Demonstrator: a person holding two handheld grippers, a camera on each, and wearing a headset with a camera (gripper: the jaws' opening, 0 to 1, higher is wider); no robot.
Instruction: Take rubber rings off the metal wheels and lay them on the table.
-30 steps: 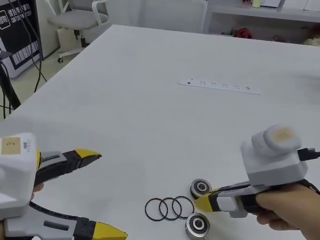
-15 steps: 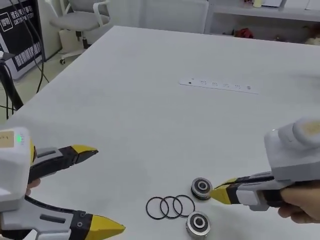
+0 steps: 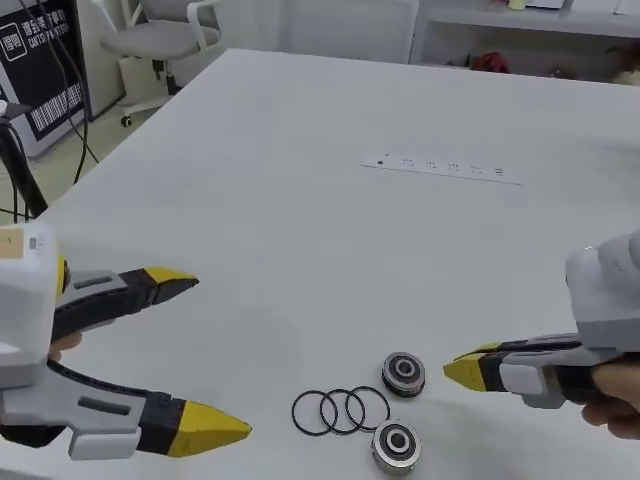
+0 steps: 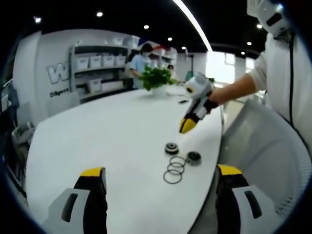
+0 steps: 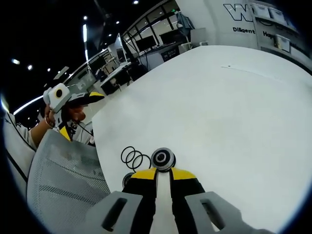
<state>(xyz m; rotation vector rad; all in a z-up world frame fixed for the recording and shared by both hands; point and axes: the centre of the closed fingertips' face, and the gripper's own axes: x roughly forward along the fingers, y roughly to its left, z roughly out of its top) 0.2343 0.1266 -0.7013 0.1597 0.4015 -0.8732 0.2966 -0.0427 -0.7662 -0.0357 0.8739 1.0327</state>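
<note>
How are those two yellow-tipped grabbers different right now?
The left gripper has its jaws spread wide, while the right gripper has its jaws closed together. The left gripper sits well to the left of the rubber rings, while the right gripper's tip points at the farther metal wheel from close by. Both have yellow tips, hold nothing and hover over the white table.

The broad white desk (image 3: pixel 300 200) has a smooth, matt top with a faint sheen. On it, three thin black rubber rings (image 3: pixel 341 411) look dull and smooth. Just beside the rings, two round metal wheels (image 3: pixel 404 373) have silvery, softly shining rims around darker faces. Well beyond the rings, a flat white power strip (image 3: pixel 442 169) is smooth plastic. The left gripper (image 3: pixel 220 357) and right gripper (image 3: pixel 452 371) have matt grey-white plastic shells. Their fingers (image 3: pixel 200 428) are black plastic with satin yellow tips.
</note>
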